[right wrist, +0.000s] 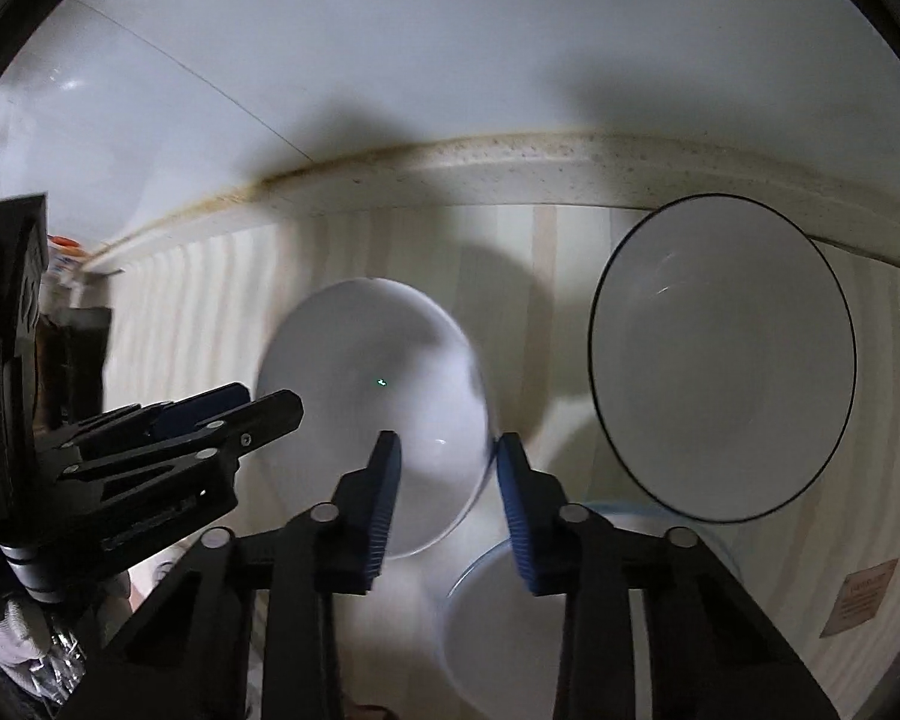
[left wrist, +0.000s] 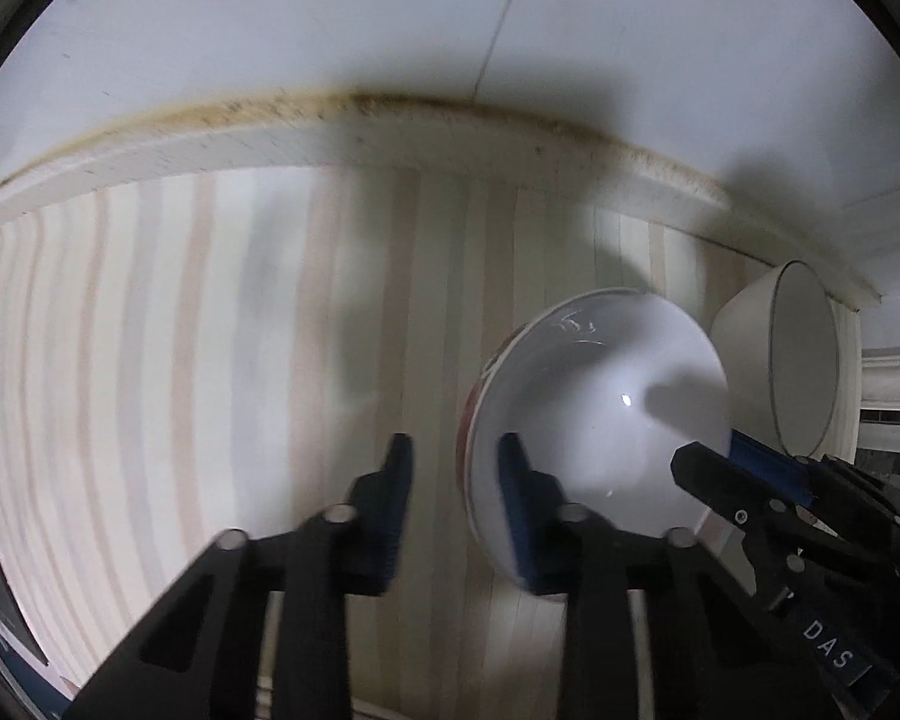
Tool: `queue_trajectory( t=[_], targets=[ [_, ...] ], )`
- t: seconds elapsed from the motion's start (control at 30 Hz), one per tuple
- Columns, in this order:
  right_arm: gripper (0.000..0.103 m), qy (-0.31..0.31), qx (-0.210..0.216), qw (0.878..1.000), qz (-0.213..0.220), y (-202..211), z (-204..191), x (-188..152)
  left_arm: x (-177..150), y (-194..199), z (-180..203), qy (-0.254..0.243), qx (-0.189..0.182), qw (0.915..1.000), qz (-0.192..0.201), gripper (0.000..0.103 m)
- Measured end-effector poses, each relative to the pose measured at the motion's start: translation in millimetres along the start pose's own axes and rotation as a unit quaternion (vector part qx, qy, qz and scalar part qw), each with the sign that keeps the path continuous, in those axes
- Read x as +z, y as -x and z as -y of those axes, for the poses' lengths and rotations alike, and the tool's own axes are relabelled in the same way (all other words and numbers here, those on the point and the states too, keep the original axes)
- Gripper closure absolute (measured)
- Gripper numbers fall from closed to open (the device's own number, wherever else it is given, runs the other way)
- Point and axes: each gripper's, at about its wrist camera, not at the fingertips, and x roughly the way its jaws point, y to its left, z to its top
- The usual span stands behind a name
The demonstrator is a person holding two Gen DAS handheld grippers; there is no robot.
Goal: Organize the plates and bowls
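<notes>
A white bowl with a red-patterned outside point(left wrist: 594, 414) sits on the striped counter; it also shows in the right wrist view point(right wrist: 378, 414). My left gripper point(left wrist: 456, 456) is open, its jaws straddling the bowl's left rim. My right gripper point(right wrist: 447, 456) is open, its jaws straddling the bowl's right rim; it shows from the side in the left wrist view point(left wrist: 708, 468). A cream bowl with a dark rim point(right wrist: 726, 354) stands to the right, also in the left wrist view point(left wrist: 804, 360). A bowl with a blue rim point(right wrist: 498, 606) lies under my right gripper.
The striped counter point(left wrist: 180, 360) ends at a stained raised back edge point(left wrist: 390, 114) against a white wall. Clutter point(right wrist: 60, 660) lies at the lower left of the right wrist view. A brown label point(right wrist: 864, 597) sits on the counter at the right.
</notes>
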Motion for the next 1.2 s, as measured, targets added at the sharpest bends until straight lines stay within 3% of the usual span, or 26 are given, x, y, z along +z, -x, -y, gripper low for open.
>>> queue_trajectory(
  t=[0.13,0.43,0.87,1.2],
  targets=[
    [0.088,-0.001,-0.012,1.0,0.0,-4.0,-1.7,0.9,-8.4,-0.3,4.6,-0.006,0.015,0.9998,0.007,0.092],
    [0.089,0.014,-0.003,1.0,0.008,13.7,-27.8,-25.0,-50.9,48.0,2.2,-0.016,0.024,0.9989,0.038,0.092],
    [0.089,0.021,0.018,1.0,0.009,70.5,-28.6,-142.3,-152.2,94.5,17.9,-0.057,0.005,0.997,0.051,0.092],
    [0.089,-0.016,0.014,1.0,0.0,79.2,10.2,-214.2,-197.5,55.9,54.0,-0.098,-0.003,0.9952,0.011,0.092]
  ],
)
